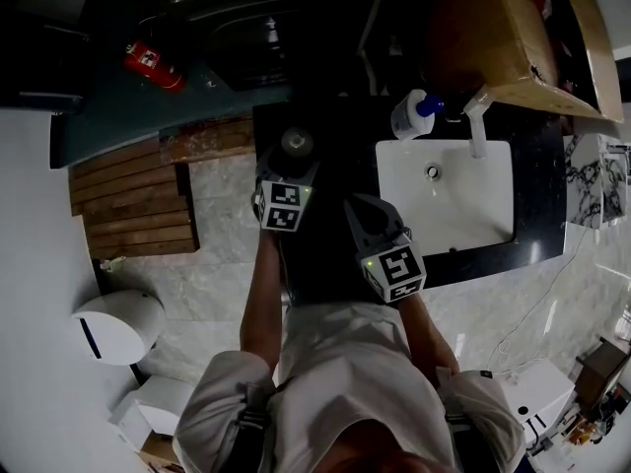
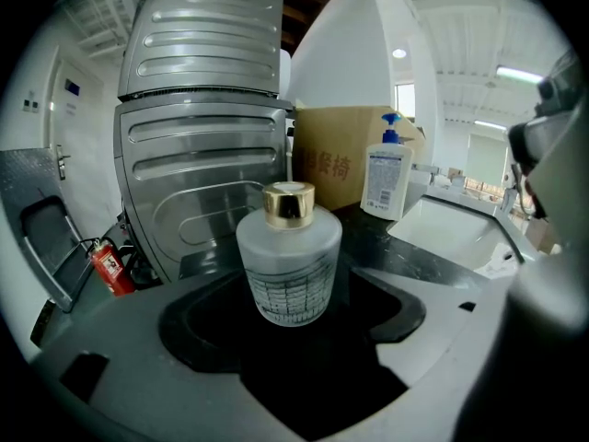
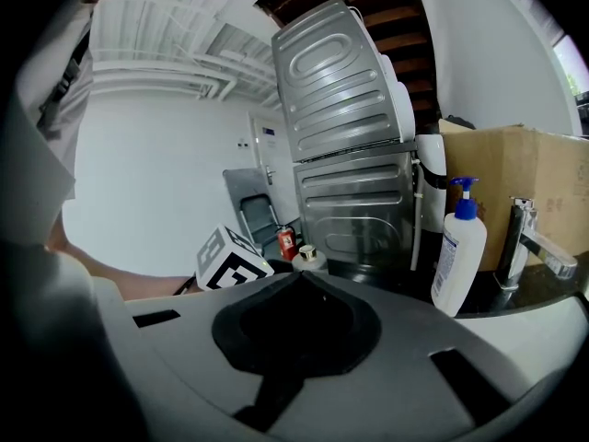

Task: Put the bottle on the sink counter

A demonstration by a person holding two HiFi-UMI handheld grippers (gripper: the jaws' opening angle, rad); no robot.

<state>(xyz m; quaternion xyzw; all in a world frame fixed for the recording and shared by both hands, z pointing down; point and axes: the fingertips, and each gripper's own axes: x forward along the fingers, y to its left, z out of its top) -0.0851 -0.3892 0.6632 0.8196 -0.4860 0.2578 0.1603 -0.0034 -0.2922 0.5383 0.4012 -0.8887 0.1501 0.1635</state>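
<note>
A frosted glass bottle (image 2: 288, 261) with a gold cap stands upright on the black sink counter (image 1: 330, 151), left of the white basin (image 1: 449, 205). My left gripper (image 2: 296, 308) is open around it, one jaw on each side with a gap to the glass. In the head view the bottle (image 1: 296, 143) sits just beyond the left gripper (image 1: 291, 170). My right gripper (image 1: 360, 210) hovers over the counter nearer the basin. It is shut (image 3: 303, 274) with nothing in it. The right gripper view shows the bottle (image 3: 308, 258) small, past its jaw tips.
A white pump bottle (image 1: 412, 113) with a blue top stands by the tap (image 1: 477, 126). A cardboard box (image 1: 493, 37) sits behind the basin. A ribbed silver machine (image 2: 202, 109) rises behind the counter, with a red fire extinguisher (image 1: 153, 64) on the floor to the left.
</note>
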